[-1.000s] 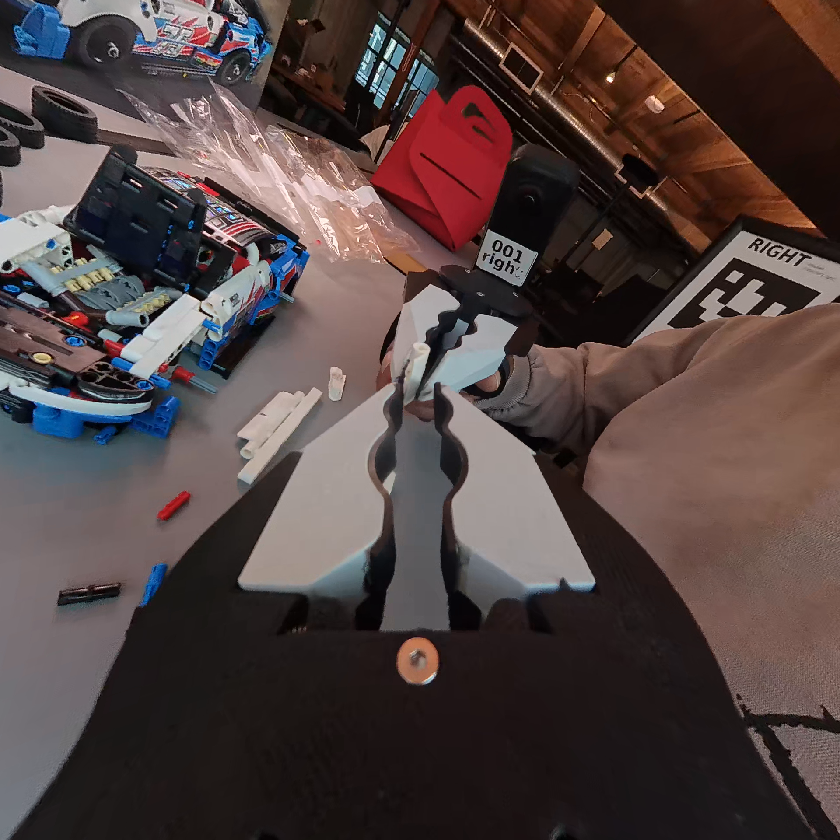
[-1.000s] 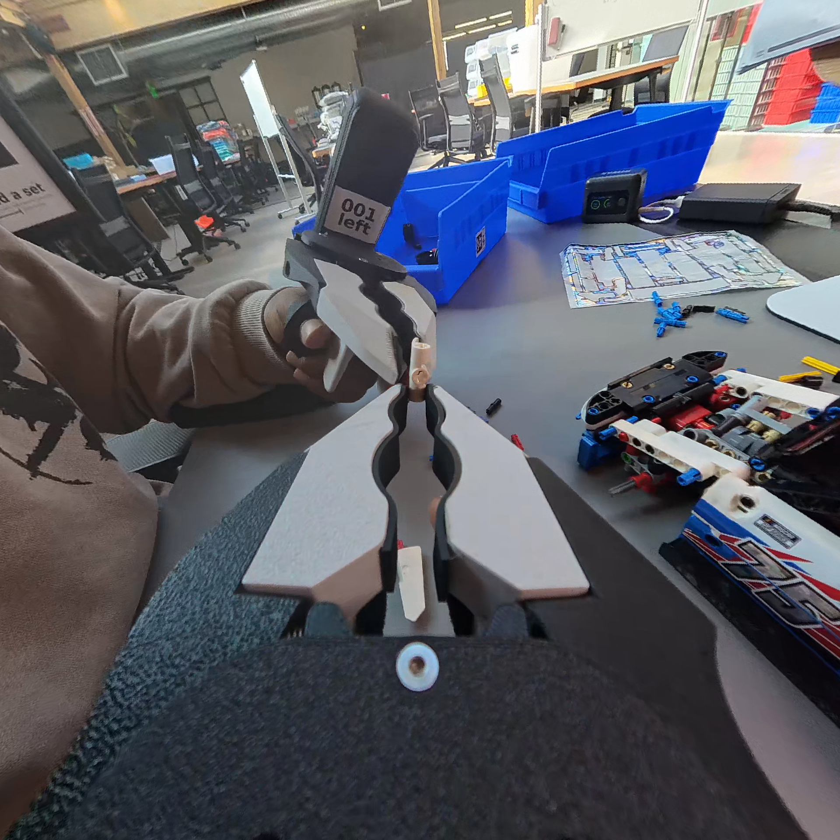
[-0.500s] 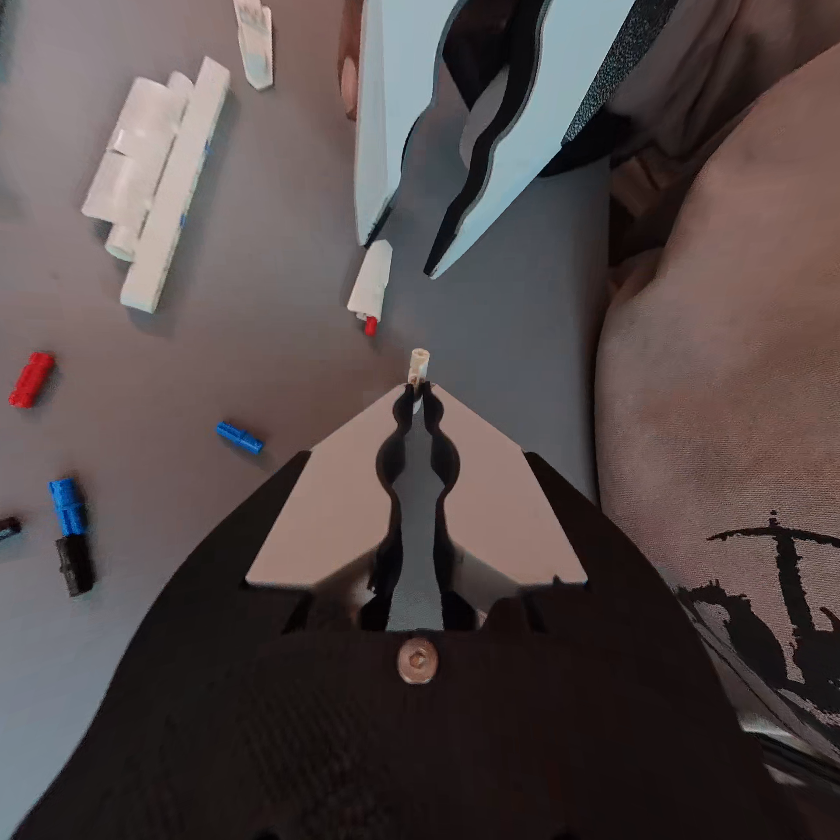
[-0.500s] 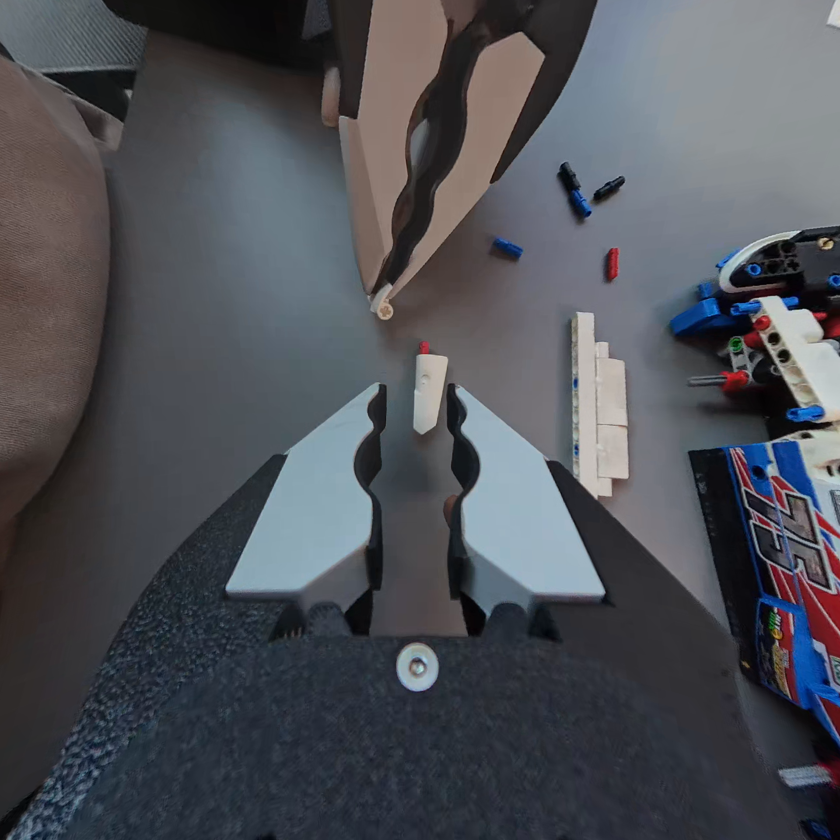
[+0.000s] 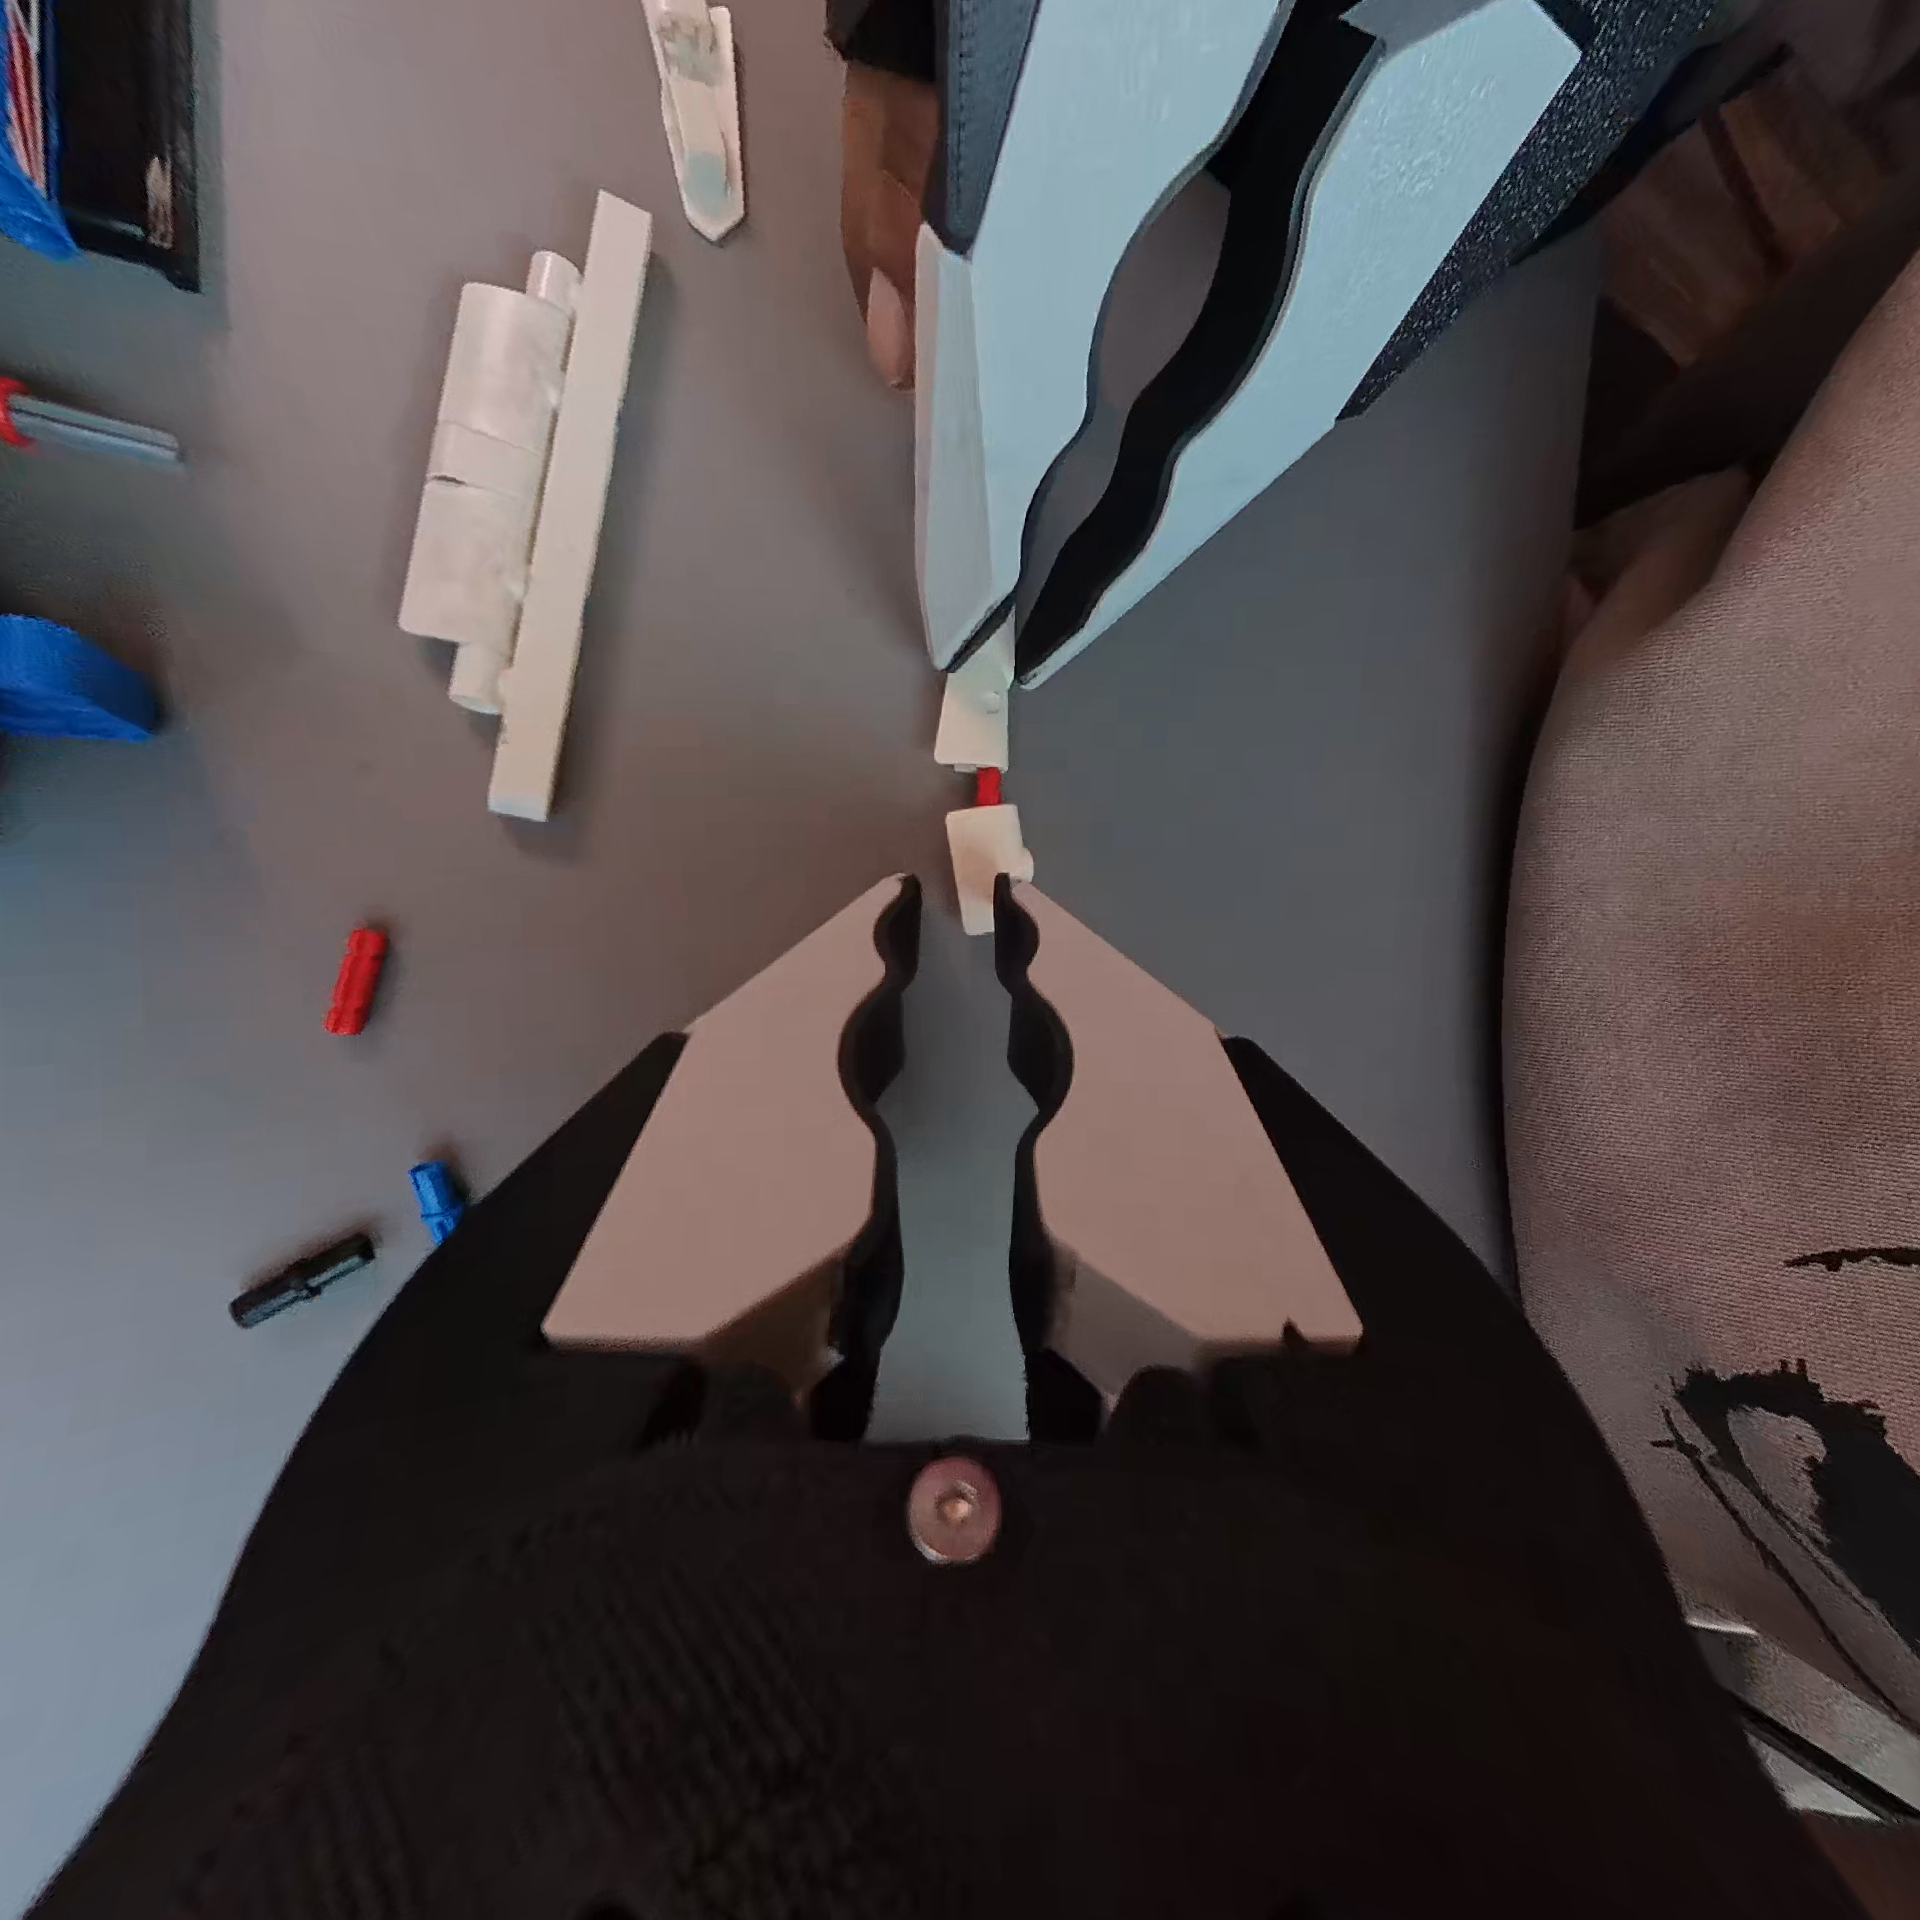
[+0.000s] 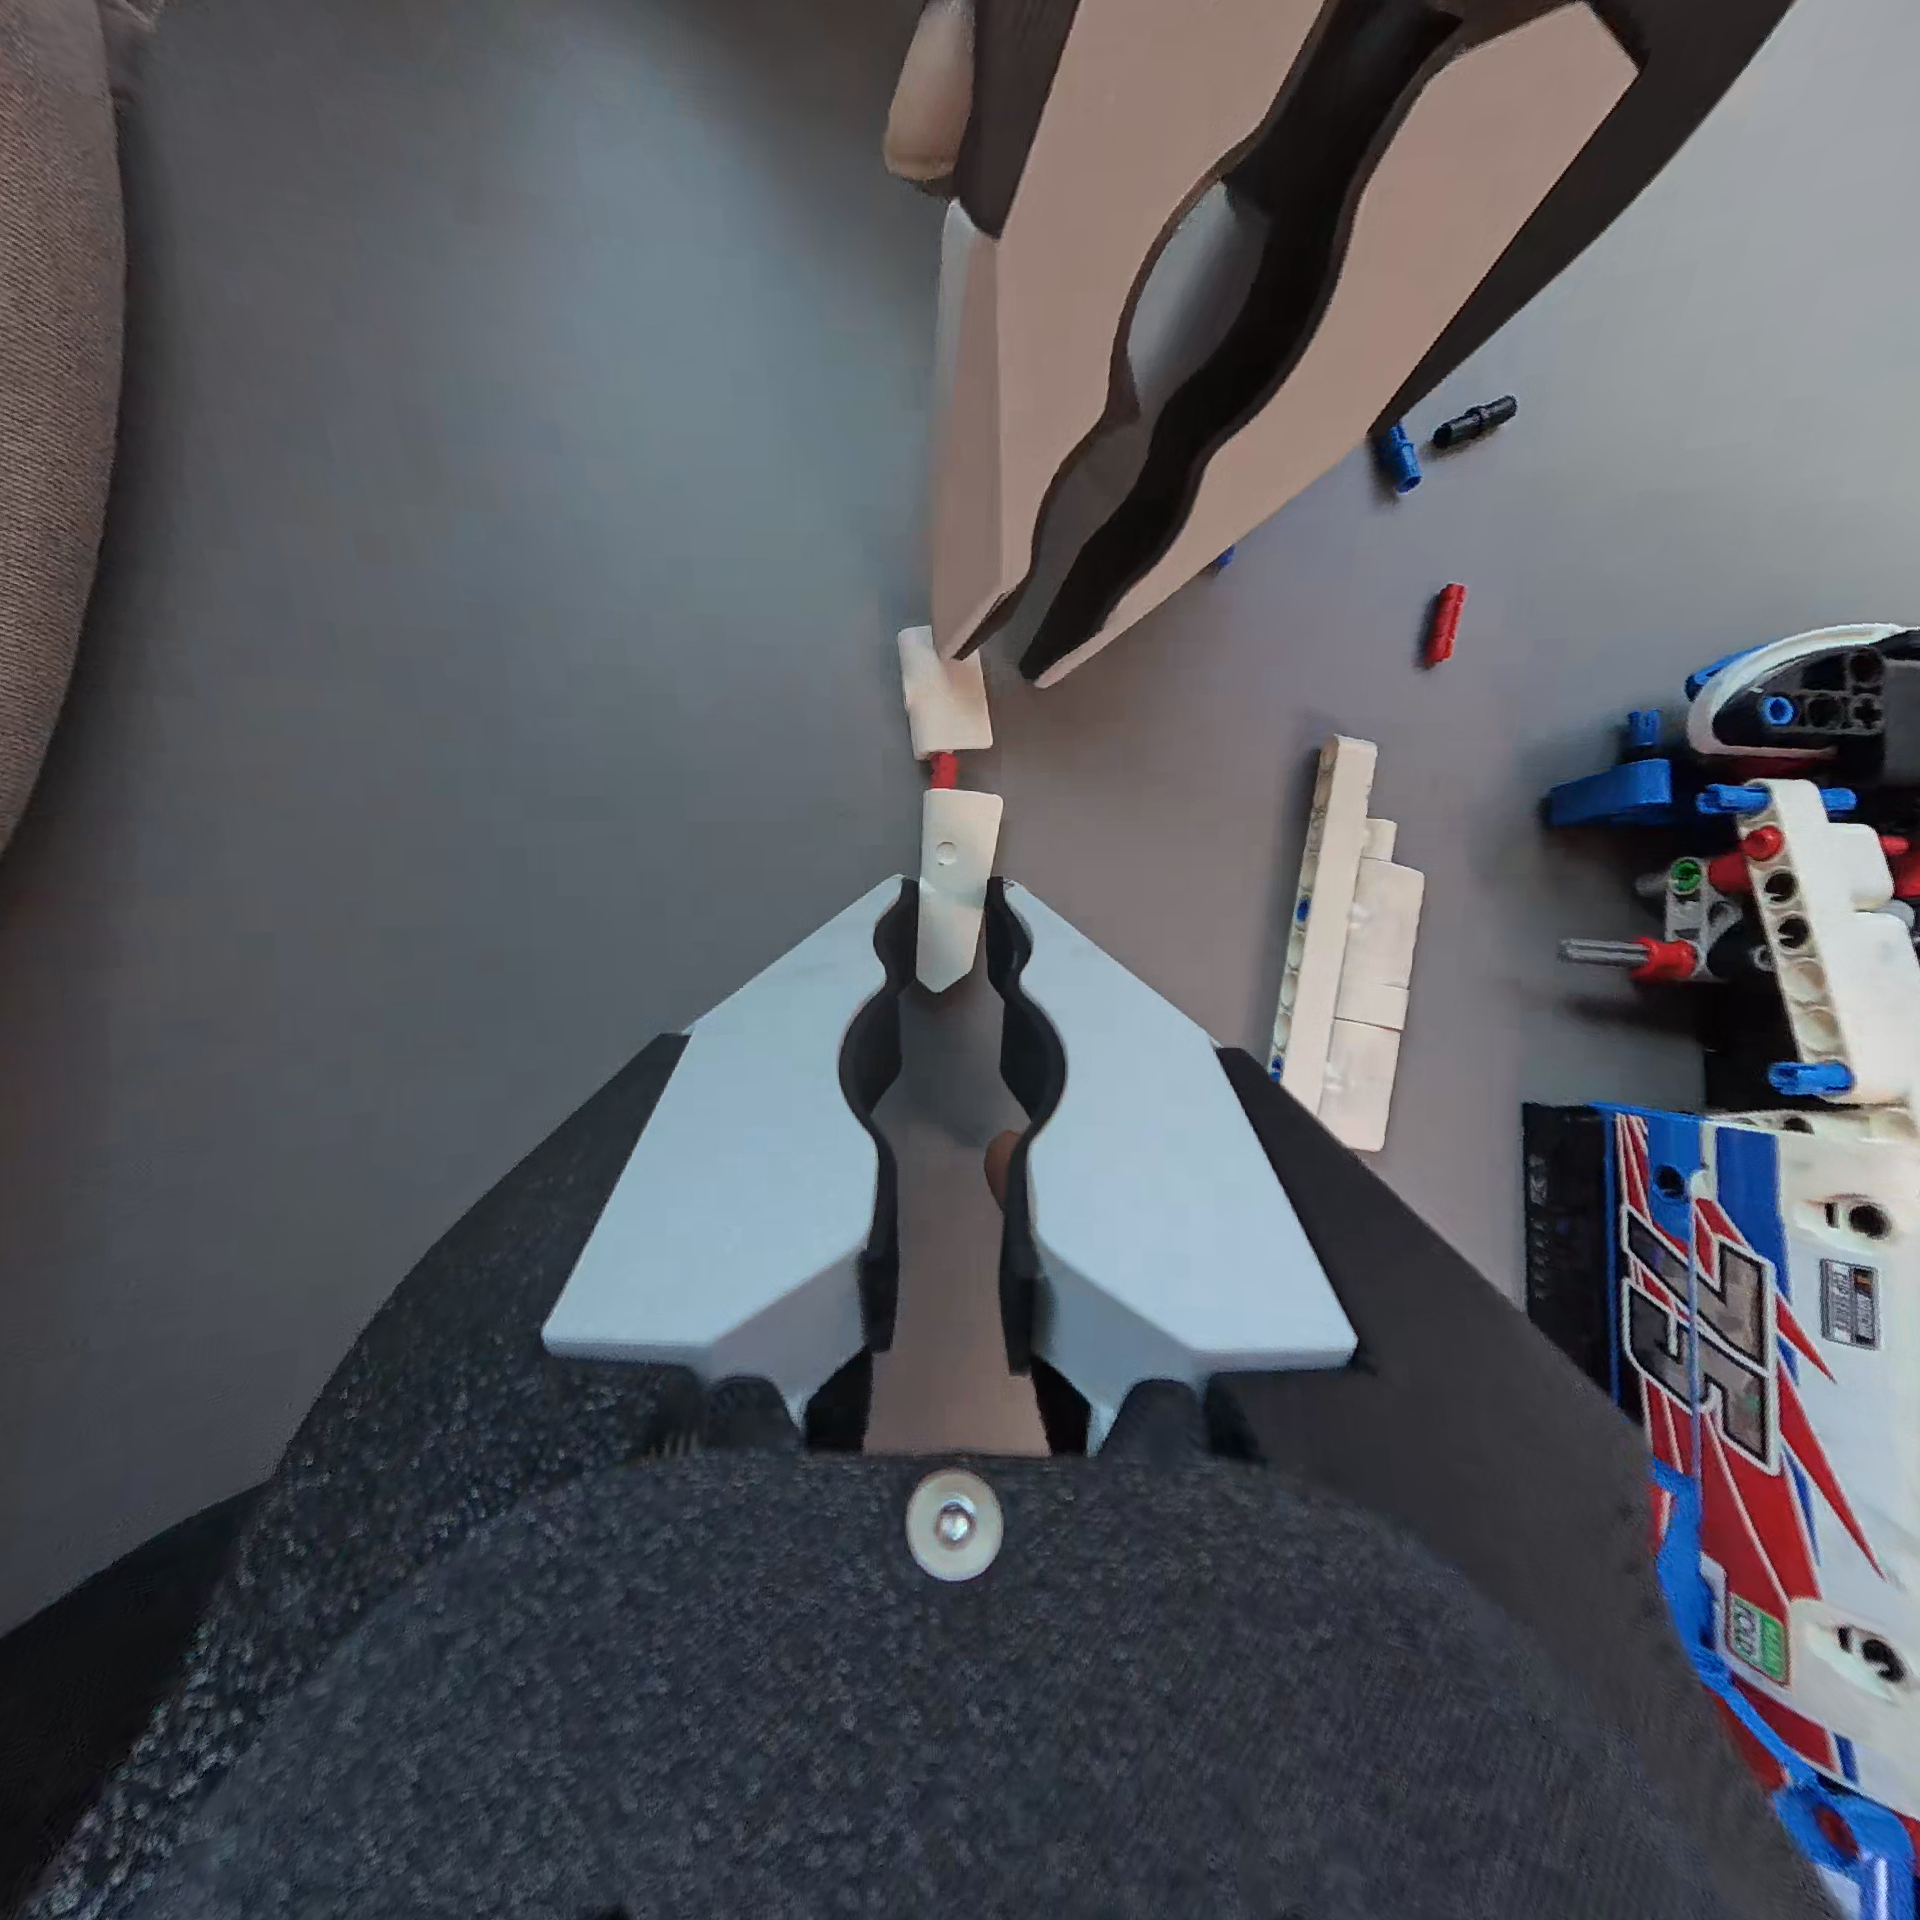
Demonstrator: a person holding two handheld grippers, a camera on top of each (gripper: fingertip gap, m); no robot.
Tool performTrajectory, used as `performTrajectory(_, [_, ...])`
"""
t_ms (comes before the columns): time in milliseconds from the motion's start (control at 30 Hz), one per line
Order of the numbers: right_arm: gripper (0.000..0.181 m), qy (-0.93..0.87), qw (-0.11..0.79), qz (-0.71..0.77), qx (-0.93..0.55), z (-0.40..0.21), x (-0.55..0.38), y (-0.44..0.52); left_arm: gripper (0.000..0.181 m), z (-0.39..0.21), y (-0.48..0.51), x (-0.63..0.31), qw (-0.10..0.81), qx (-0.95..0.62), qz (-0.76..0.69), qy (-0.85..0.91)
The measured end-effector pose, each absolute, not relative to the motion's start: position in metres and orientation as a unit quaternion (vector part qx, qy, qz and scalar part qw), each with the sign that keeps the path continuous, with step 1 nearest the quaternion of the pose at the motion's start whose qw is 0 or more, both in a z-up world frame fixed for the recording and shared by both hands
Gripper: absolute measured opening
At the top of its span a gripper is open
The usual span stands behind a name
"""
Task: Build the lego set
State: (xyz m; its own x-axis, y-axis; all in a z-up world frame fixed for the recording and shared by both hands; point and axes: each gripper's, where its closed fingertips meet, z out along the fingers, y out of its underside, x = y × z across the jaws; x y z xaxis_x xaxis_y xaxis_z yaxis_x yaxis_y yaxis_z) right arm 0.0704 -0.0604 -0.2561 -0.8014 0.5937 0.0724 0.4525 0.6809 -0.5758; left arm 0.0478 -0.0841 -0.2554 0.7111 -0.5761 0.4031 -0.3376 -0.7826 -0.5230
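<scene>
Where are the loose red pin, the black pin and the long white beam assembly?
red pin (image 5: 354,982), left wrist view, middle of its barrel
black pin (image 5: 302,1277), left wrist view, mid-shaft
long white beam assembly (image 6: 1340,940), right wrist view, centre of it

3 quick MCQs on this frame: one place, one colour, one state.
1. Where is the short red pin?
A. Between the two white pieces
B. Inside the car model
C. Beside the long white beam

2. What colour is the loose pin nearest the black pin?
A. Yellow
B. Blue
C. Green

3. What state is the right claw in?
A. Wide open and empty
B. Shut on a black pin
C. Shut on the tapered white piece

Answers:
1. A: the red pin bridges the small white piece and the tapered white piece.
2. B: a blue pin lies just beside the black pin on the table.
3. C: the right claw has its fingertips on both sides of the tapered white piece.
</scene>
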Motion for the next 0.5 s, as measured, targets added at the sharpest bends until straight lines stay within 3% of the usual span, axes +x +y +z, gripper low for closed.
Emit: performTrajectory(500, [0.011, -0.940, 0.077, 0.270, -0.194, -0.258, 0.065, -0.073, 0.013, -0.254, -0.098, 0.057, 0.233, -0.900, -0.287, 0.231])
